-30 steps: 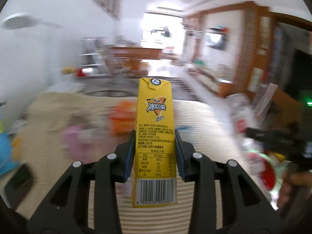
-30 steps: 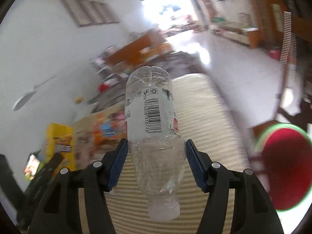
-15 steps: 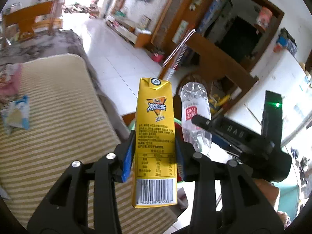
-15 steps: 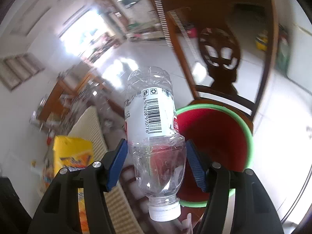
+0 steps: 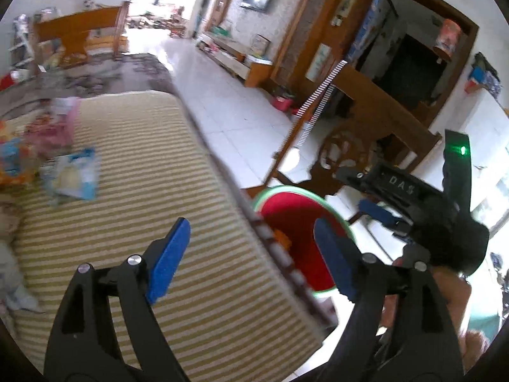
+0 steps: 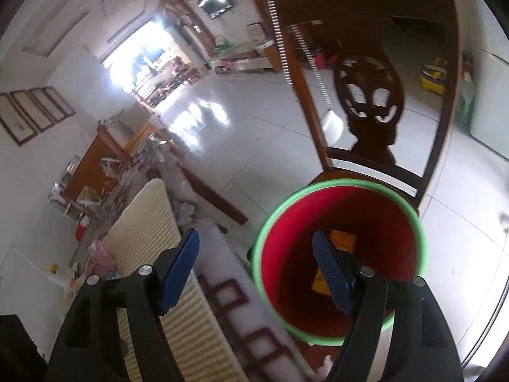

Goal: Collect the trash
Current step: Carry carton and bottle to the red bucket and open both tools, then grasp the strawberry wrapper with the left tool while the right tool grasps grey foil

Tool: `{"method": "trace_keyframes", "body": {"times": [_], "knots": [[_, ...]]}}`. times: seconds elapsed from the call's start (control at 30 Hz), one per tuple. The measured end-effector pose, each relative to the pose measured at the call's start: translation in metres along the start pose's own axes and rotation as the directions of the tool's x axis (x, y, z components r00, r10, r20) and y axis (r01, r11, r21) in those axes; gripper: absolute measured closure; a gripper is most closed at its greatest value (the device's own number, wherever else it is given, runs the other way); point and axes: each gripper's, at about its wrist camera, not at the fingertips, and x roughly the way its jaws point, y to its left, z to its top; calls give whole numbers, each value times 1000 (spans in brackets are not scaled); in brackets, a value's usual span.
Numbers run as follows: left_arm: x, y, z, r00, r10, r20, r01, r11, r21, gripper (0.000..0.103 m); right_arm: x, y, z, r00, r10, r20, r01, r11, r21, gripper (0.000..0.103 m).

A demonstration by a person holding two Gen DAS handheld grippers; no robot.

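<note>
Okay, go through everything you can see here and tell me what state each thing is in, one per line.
Left gripper: jaws opening, nothing between them.
Right gripper: jaws opening, nothing between them.
Red bin: upright, open-topped, orange trash inside.
Blue wrapper: lying flat on the striped mat.
Wooden chair: upright behind the bin.

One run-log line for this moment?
left tongs: opening, empty | right tongs: opening, empty | red bucket: orange trash inside

Black gripper (image 5: pixel 251 251) arms, blue ribbed pads, silver screws

The letters "DAS" stand on the right claw (image 5: pixel 378 213) body.
</note>
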Motion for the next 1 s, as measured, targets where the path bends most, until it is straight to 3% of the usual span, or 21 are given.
{"method": "trace_keyframes", "body": {"times": [0.13, 0.27, 0.43, 0.5, 0.53, 0.6, 0.7, 0.77, 0.87, 0.9, 1.0], "knots": [[-38, 32, -9, 991, 120, 53, -120, 993, 1, 25, 8, 31, -8, 999, 27, -29, -29, 997, -69, 31], [-75, 78, -15, 959, 271, 84, -272, 962, -5, 25, 19, 66, -20, 997, 49, -63, -58, 986, -154, 30], [-121, 138, -20, 863, 490, 124, -491, 871, -29, 24, 27, 108, -39, 993, 68, -98, -92, 961, -259, 28], [-130, 158, -21, 836, 538, 112, -536, 843, -48, 19, 30, 122, -46, 991, 77, -108, -105, 951, -292, 26], [-134, 171, -22, 834, 544, 91, -540, 839, -72, 19, 31, 126, -48, 990, 80, -113, -111, 947, -302, 26], [-136, 195, -27, 854, 518, 47, -508, 850, -137, 19, 32, 139, -54, 988, 89, -125, -126, 935, -330, 26], [-134, 211, -32, 863, 505, 34, -488, 848, -209, 19, 34, 152, -63, 986, 98, -136, -142, 920, -366, 26], [-130, 214, -37, 852, 522, 22, -507, 835, -213, 18, 36, 162, -69, 984, 102, -146, -153, 904, -400, 25], [-123, 217, -39, 809, 588, 18, -575, 797, -187, 8, 41, 172, -76, 980, 106, -167, -169, 885, -434, 25], [-122, 217, -41, 802, 596, 26, -583, 792, -183, 8, 42, 175, -80, 979, 107, -175, -175, 880, -442, 25], [-120, 225, -46, 812, 583, 29, -568, 801, -190, 8, 47, 183, -88, 972, 117, -206, -202, 866, -458, 25]]}}
